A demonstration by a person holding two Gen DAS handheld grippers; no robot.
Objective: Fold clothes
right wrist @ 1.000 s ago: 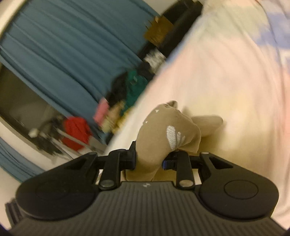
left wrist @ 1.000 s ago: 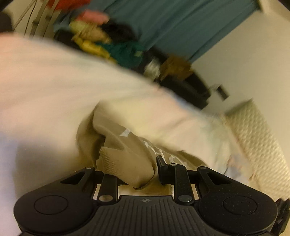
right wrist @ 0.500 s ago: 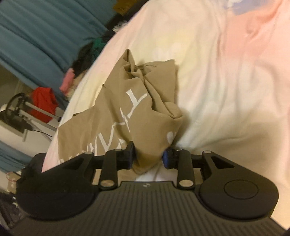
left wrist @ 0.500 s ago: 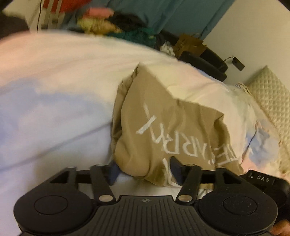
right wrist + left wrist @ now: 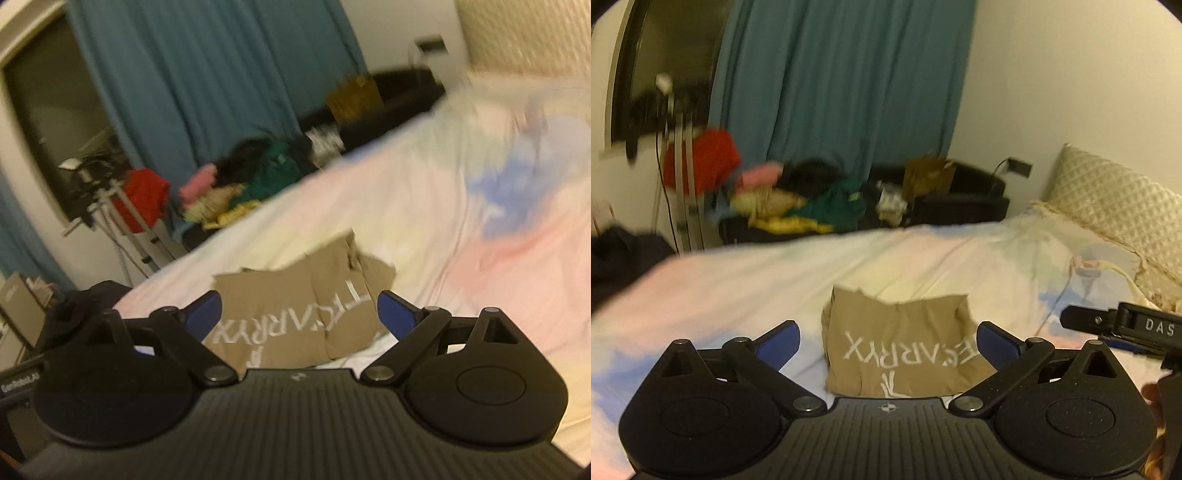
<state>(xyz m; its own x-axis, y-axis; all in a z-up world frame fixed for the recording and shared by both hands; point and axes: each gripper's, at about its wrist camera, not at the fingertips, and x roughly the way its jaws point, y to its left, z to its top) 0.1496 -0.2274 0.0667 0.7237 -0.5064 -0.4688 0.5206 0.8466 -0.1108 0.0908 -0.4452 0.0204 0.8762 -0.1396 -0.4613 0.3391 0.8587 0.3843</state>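
A tan shirt (image 5: 905, 347) with white lettering lies folded into a rough rectangle on the pastel bed sheet (image 5: 775, 280). The right wrist view shows the same tan shirt (image 5: 295, 302) lying flat. My left gripper (image 5: 888, 338) hovers above and in front of it, jaws opening wide, nothing between the blue pads (image 5: 779, 341). My right gripper (image 5: 299, 308) is likewise above the shirt, jaws opening, nothing pressed by its pads (image 5: 397, 314). The right gripper's side (image 5: 1126, 326) shows at the right edge of the left wrist view.
A quilted pillow (image 5: 1119, 206) lies at the bed's right end. Beyond the bed a pile of coloured clothes (image 5: 798, 206) sits on dark furniture before a teal curtain (image 5: 842, 81). A drying rack with a red garment (image 5: 701, 162) stands at left.
Both grippers let go of the tan shirt, opened wide and rose away from it. The shirt went from bunched in the jaws to lying folded on the bed.
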